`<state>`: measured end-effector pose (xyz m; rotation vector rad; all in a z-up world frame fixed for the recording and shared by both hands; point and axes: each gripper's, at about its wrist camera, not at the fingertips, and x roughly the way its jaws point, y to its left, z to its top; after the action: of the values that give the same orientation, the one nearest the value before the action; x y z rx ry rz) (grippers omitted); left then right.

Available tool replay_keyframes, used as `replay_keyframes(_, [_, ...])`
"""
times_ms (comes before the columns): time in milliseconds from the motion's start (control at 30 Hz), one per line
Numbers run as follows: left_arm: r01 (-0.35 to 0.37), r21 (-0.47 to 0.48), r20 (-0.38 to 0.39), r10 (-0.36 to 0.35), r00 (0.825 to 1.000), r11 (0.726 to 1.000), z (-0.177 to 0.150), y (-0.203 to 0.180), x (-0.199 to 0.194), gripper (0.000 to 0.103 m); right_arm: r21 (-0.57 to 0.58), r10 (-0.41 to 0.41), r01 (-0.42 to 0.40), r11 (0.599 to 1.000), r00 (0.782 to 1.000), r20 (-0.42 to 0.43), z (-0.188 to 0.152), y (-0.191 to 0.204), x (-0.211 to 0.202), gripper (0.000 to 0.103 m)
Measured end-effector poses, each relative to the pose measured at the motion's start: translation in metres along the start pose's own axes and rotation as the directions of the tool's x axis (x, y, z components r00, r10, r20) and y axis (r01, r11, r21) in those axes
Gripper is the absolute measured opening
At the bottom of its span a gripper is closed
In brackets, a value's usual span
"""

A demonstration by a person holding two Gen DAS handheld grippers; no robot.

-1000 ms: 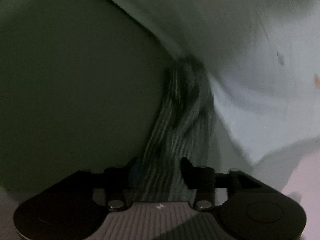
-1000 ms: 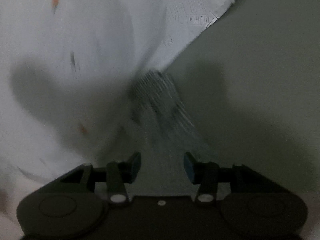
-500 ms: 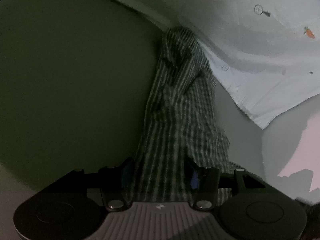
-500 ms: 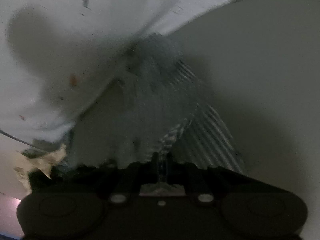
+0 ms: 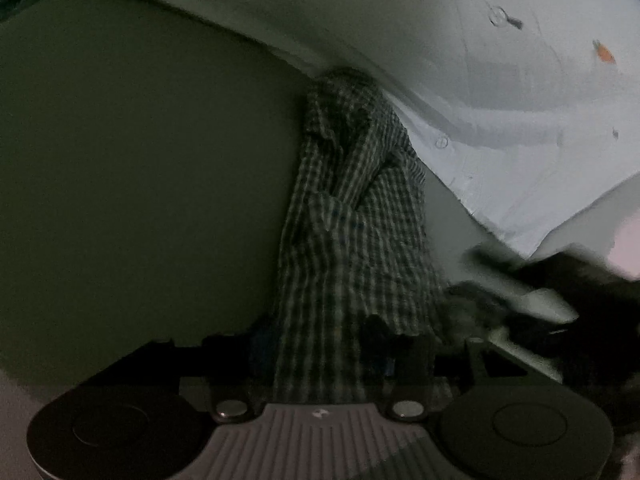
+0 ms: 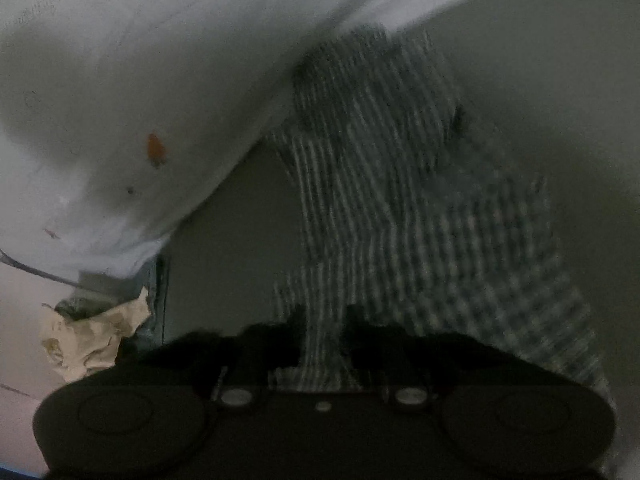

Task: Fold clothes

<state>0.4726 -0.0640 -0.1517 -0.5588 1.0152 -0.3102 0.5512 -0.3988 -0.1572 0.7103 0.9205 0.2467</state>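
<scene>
checked garment (image 5: 352,216) — long axis running away from camera; bunched, far end under white shirt (image 5: 500,92)

Both views dim, grainy, greenish cast. Fisheye bends edges, black corners. Left view fairly sharp on checked cloth (image 5: 352,216); dark smear of motion blur lower right. Right view blurred throughout. Pale sheet (image 6: 132,80) brightest, soft shadows across it.

Left tongs (image 5: 320,344) half-spread; right tongs (image 6: 322,340) have just been opening.
</scene>
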Motion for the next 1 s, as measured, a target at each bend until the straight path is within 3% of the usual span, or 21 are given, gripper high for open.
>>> replay_keyframes(67, [-0.012,0.035,-0.007,0.012,1.000,0.999,0.002,-0.004,0.011,0.052,-0.128,-0.040,0.057,0.990,0.991,0.127,-0.001,0.005,-0.031,0.064])
replay_keyframes(133, [-0.012,0.030,-0.006,0.013,1.000,0.999,0.004,-0.006,0.021,0.050,-0.251,-0.120,0.161,0.955,0.978,0.169,-0.001,0.003,-0.044,0.071])
replay_keyframes(200, [-0.033,0.023,0.009,0.033,0.999,0.999,0.005,-0.009,0.029,0.017,-0.287,-0.216,0.254,0.923,0.963,0.160,-0.002,-0.011,-0.043,0.070])
replay_keyframes(233, [-0.044,0.037,0.011,0.044,0.999,0.998,0.005,-0.012,0.031,0.006,-0.279,-0.248,0.280,0.919,0.958,0.142,-0.004,-0.021,-0.042,0.068])
replay_keyframes(300, [-0.085,0.077,0.083,0.078,0.993,0.993,0.003,-0.022,0.028,0.002,-0.240,-0.262,0.276,0.931,0.961,0.092,-0.012,-0.038,-0.040,0.065])
replay_keyframes(367, [-0.082,0.099,0.112,0.071,0.991,0.992,0.005,-0.028,0.022,0.001,-0.196,-0.256,0.262,0.945,0.965,0.057,-0.021,-0.050,-0.039,0.065])
replay_keyframes(567, [-0.059,0.083,0.129,0.048,0.991,0.995,0.022,-0.028,0.020,0.001,-0.126,-0.246,0.254,0.959,0.966,0.076,-0.025,-0.067,-0.018,0.070])
replay_keyframes(600, [-0.063,0.081,0.127,0.052,0.991,0.995,0.024,-0.028,0.022,0.001,-0.118,-0.246,0.255,0.960,0.966,0.082,-0.022,-0.068,-0.012,0.066])
replay_keyframes(667, [-0.070,0.059,0.131,0.062,0.989,0.996,0.024,-0.029,0.025,0.001,-0.068,-0.211,0.214,0.974,0.976,0.051,-0.014,-0.074,0.000,0.036])
replay_keyframes(700, [-0.069,0.050,0.134,0.062,0.989,0.996,0.024,-0.030,0.025,0.001,-0.048,-0.195,0.198,0.979,0.980,0.049,-0.012,-0.074,0.004,0.007])
replay_keyframes(733, [-0.069,0.048,0.144,0.062,0.988,0.996,0.024,-0.032,0.023,0.001,-0.030,-0.181,0.182,0.983,0.982,0.051,-0.011,-0.073,0.008,0.000])
replay_keyframes(1000, [-0.044,0.074,0.282,0.021,0.959,0.996,0.040,-0.051,-0.009,0.001,-0.119,-0.166,0.197,0.973,0.960,0.227,0.013,-0.041,-0.027,0.000])
